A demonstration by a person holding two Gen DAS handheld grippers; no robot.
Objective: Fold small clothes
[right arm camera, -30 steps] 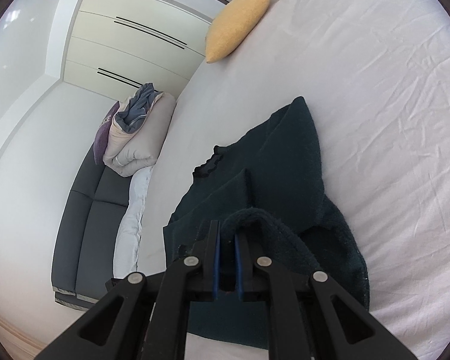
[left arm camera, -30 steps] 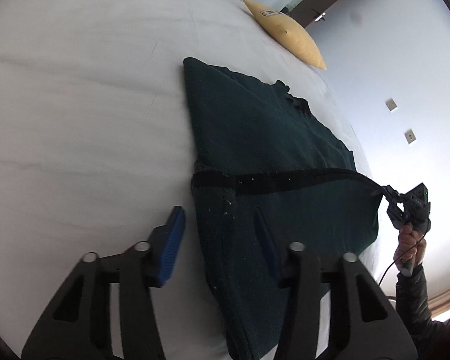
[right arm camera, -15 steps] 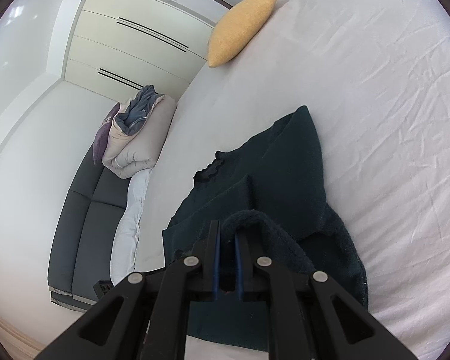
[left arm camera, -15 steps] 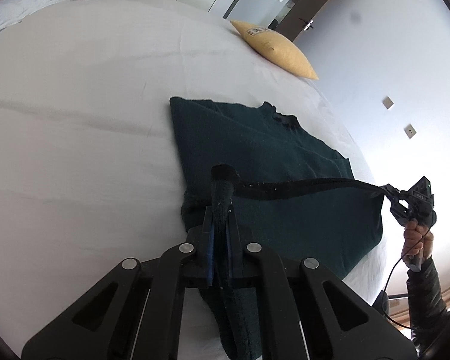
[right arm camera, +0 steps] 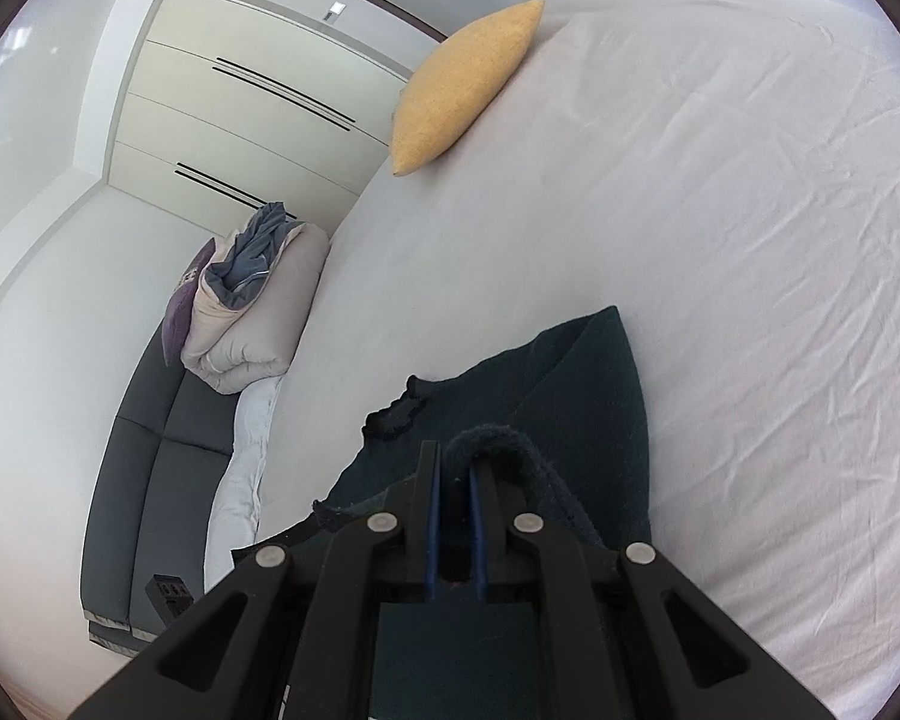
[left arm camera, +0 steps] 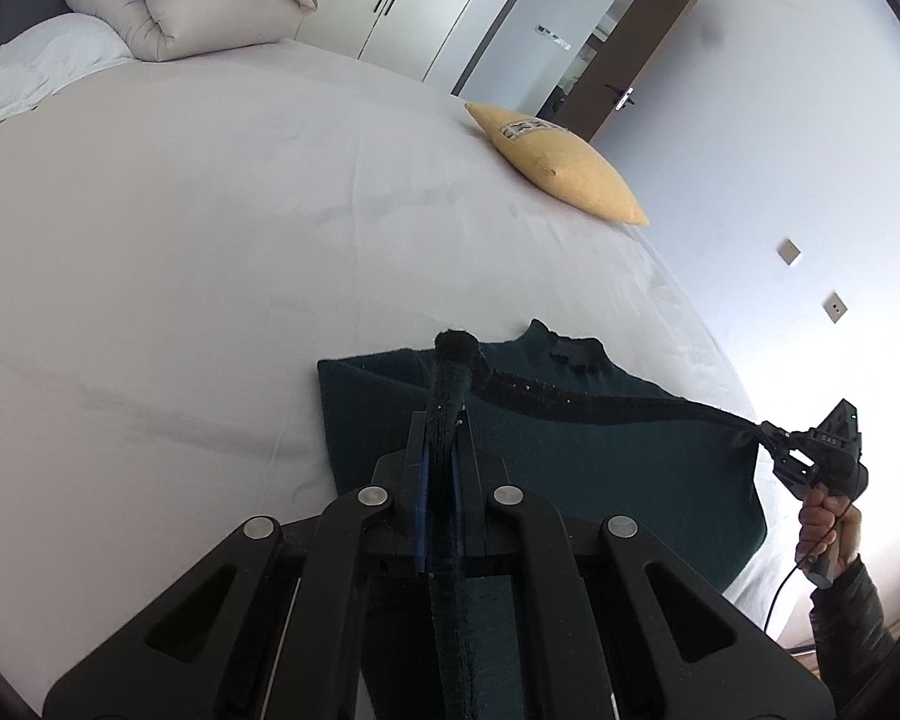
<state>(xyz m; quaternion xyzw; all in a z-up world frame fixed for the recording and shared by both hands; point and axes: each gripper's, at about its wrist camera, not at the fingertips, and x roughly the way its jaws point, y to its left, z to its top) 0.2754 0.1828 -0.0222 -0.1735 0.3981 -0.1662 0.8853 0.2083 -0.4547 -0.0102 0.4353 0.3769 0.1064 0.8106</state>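
A dark green knit garment (left arm camera: 618,468) lies on the white bed (left arm camera: 210,276), its near hem lifted off the sheet. My left gripper (left arm camera: 441,420) is shut on one corner of that black-trimmed hem, which sticks up past the fingertips. From there the hem stretches taut to the right, where my right gripper (left arm camera: 774,441) pinches the other corner, held by a person's hand (left arm camera: 825,531). In the right wrist view my right gripper (right arm camera: 453,468) is shut on a fold of the garment (right arm camera: 564,384), which drapes down to the bed (right arm camera: 720,240).
A yellow pillow (left arm camera: 561,171) lies on the far part of the bed, also seen as the yellow pillow (right arm camera: 459,84). A rolled beige duvet (left arm camera: 168,6) sits beyond the bed's left end on a grey sofa (right arm camera: 150,492). Wardrobe doors and a doorway stand behind.
My left gripper went from open beside the garment's edge to shut on the hem corner, then rose with it. The hem now hangs taut between both grippers, higher above the bed.
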